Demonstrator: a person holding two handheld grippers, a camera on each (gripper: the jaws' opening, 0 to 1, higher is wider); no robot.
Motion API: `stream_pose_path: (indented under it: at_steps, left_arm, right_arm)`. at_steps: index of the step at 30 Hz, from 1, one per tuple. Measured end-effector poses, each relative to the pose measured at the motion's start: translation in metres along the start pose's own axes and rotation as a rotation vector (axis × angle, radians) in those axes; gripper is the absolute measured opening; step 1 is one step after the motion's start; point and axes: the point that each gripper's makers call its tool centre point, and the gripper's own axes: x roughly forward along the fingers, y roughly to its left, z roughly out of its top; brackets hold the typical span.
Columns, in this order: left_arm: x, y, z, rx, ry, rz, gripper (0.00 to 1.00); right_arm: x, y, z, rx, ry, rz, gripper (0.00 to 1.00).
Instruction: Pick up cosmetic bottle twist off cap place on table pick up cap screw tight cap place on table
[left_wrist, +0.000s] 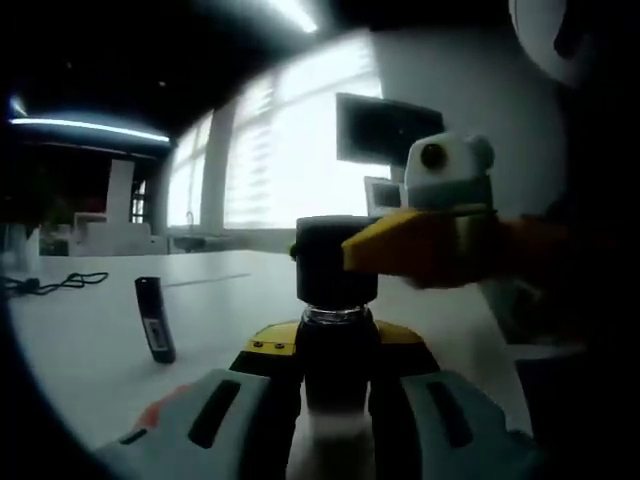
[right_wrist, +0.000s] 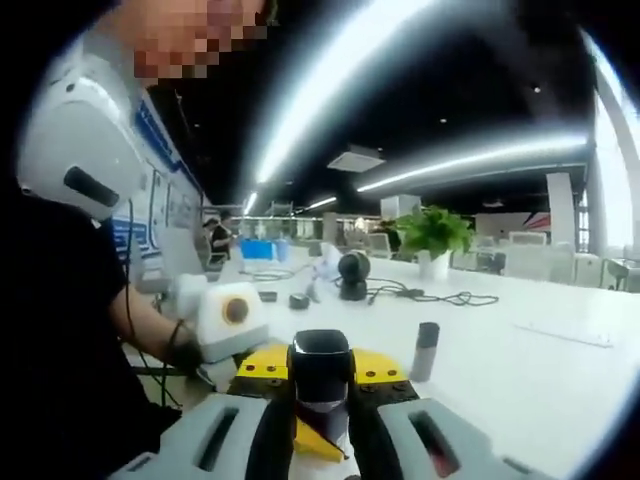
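Note:
A dark cosmetic bottle (left_wrist: 337, 350) stands upright between my left gripper's (left_wrist: 335, 385) grey jaws, which are shut on its body. Its black cap (left_wrist: 322, 262) sits on top, over a clear neck. My right gripper (left_wrist: 352, 252) reaches in from the right, its yellow fingers (left_wrist: 420, 250) closed on the cap. In the right gripper view the same black cap (right_wrist: 320, 362) is clamped between my right gripper's (right_wrist: 320, 405) jaws. Whether the cap is loose or tight cannot be told.
A small dark grey tube (left_wrist: 153, 318) (right_wrist: 425, 350) stands on the white table (left_wrist: 230, 290) (right_wrist: 520, 360). A black cable (left_wrist: 60, 283) lies far left. A round black device (right_wrist: 352, 275), cables (right_wrist: 430, 297) and a potted plant (right_wrist: 435, 232) sit further off. A person stands close at left.

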Motion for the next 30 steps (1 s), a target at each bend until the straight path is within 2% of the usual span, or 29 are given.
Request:
stream_pose_path:
  at_steps: [4,12,20,26,30]
  left_arm:
    - [0.001,0.004,0.0,0.005,0.001,0.024,0.15]
    - [0.0,0.011,-0.001,0.006,0.003,0.058,0.15]
    - [0.0,0.013,0.0,0.005,0.003,0.066,0.15]
    - [0.0,0.013,0.0,0.006,0.003,0.067,0.15]
    - [0.0,0.012,-0.001,0.007,0.002,0.068,0.15]
  right_arm:
    - [0.001,-0.005,0.0,0.031,-0.003,-0.056,0.14]
    - [0.005,-0.009,0.0,0.016,0.016,-0.184,0.13]
    - [0.003,-0.012,0.0,0.01,0.032,-0.358,0.13]
    - [0.001,-0.013,-0.001,0.011,0.024,-0.421,0.13]
    - [-0.001,-0.015,-0.001,0.051,0.006,-0.469,0.13]
